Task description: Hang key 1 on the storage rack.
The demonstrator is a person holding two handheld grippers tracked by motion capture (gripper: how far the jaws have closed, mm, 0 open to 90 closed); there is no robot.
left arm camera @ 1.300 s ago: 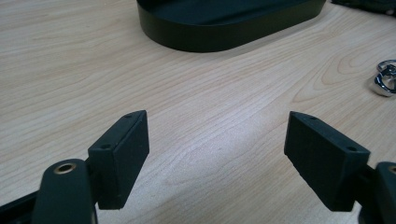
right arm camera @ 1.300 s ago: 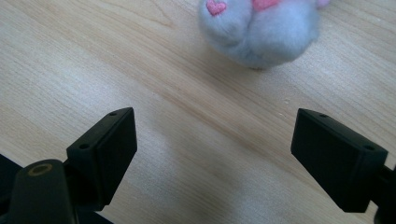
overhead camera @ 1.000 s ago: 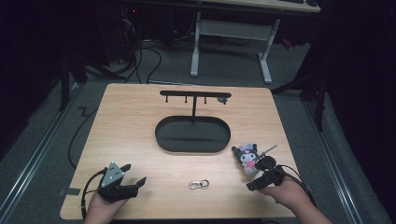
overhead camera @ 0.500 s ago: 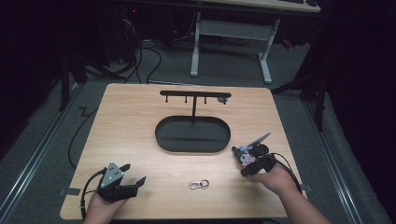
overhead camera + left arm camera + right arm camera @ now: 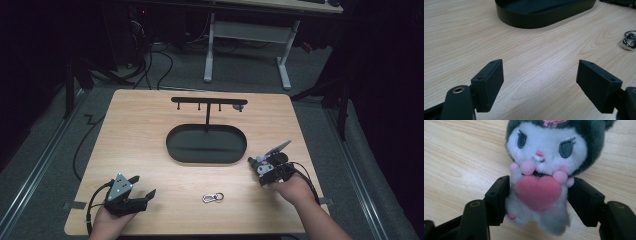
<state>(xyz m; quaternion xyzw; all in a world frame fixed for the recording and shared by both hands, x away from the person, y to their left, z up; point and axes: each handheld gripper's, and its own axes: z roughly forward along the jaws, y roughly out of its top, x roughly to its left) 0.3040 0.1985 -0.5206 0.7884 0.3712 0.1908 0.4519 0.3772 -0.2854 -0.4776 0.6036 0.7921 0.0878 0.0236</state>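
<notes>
A small plush toy with a white face, dark grey hood and pink heart lies on the wooden table at the front right. My right gripper has just been closing on it, and its two pads now press on the sides of the toy's body. In the high view the toy sits at the tips of the right gripper, just right of the black oval tray. My left gripper rests at the front left, open, with only bare wood between its pads.
A silver key clasp lies near the front edge between the two hands, also at the right edge as a silver clasp. A black hook rack rises from the tray. The tray's wall lies ahead of the left gripper.
The right hand moved forward and left to the plush toy, and its jaws came in around the toy's body. The left hand stayed where it was.
</notes>
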